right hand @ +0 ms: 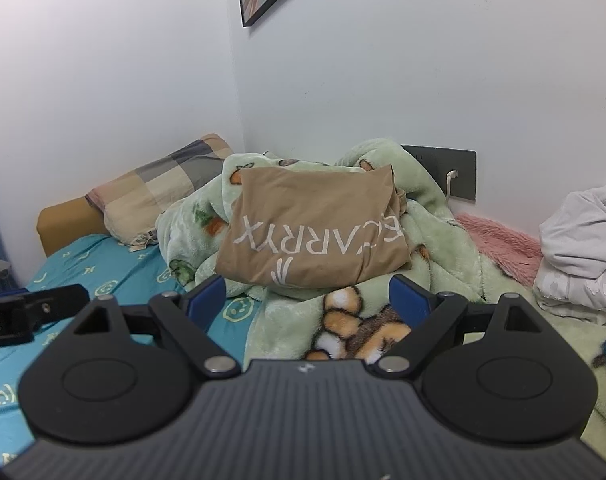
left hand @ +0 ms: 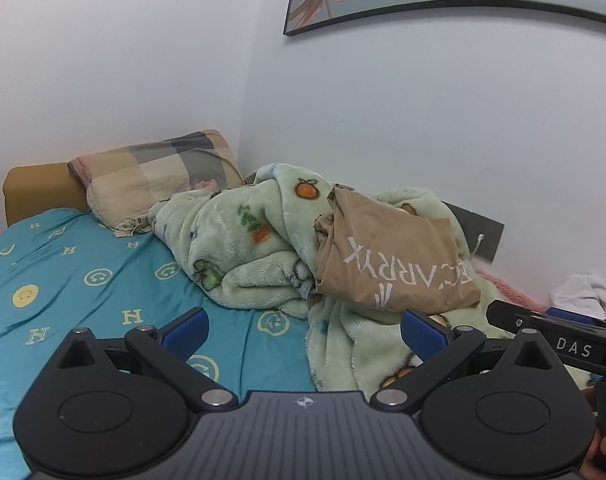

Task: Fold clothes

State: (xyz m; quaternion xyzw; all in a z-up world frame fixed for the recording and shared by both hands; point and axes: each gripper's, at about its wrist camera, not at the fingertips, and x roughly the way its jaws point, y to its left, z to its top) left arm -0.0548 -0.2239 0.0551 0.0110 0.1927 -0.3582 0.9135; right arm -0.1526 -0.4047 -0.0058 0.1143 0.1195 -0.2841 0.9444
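A folded tan garment point(left hand: 391, 256) point(right hand: 315, 232) with white lettering rests on top of a heaped pale green fleece blanket point(left hand: 243, 240) point(right hand: 435, 240) on the bed. My left gripper point(left hand: 303, 334) hovers open in front of and below the garment, with nothing between its blue pads. My right gripper point(right hand: 307, 300) also stands open, just short of the garment's near edge, over the blanket. Each gripper shows at the edge of the other's view. A white garment point(right hand: 583, 248) point(left hand: 583, 290) lies crumpled at the right by the wall.
The bed has a teal sheet point(left hand: 83, 280) point(right hand: 103, 268) with smiley prints. A checked pillow point(left hand: 155, 176) point(right hand: 159, 188) leans on an ochre headboard point(left hand: 39, 192). A pink fluffy cloth point(right hand: 499, 240) lies by the wall under a grey socket plate point(right hand: 443, 172). White walls close in behind.
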